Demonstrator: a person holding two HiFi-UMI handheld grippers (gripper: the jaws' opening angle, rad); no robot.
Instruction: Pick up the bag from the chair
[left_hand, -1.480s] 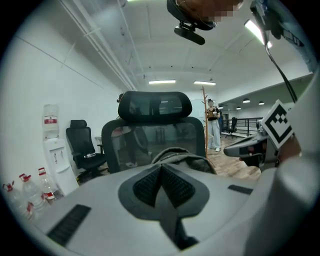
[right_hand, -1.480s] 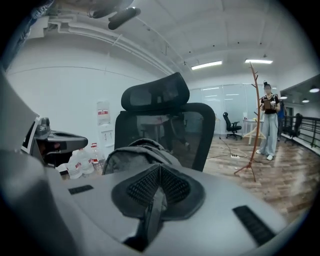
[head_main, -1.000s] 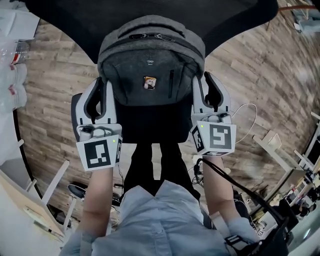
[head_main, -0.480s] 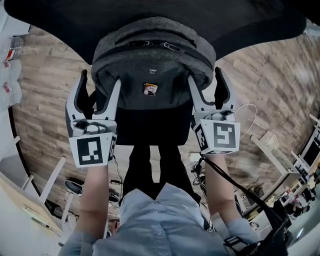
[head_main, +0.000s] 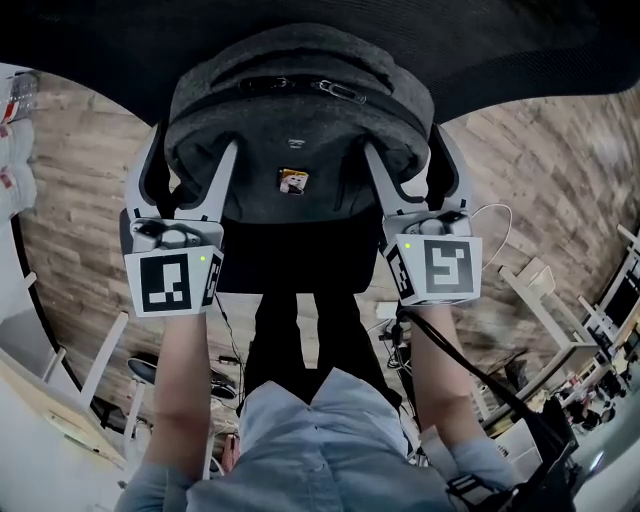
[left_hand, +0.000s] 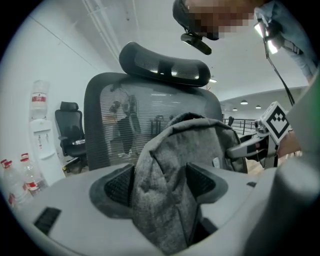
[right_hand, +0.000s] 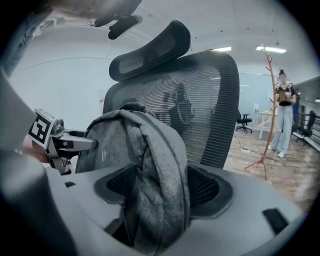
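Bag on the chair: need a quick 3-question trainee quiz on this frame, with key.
1. True or false: the left gripper has bag fabric between its jaws.
2. In the right gripper view, what stands right behind the bag? A) the mesh back of the chair B) a shelf C) a door
3. Fill in: in the head view, the small badge on the bag's front lies ___ the left gripper and the right gripper.

Key: 1 true; 2 A; 3 between.
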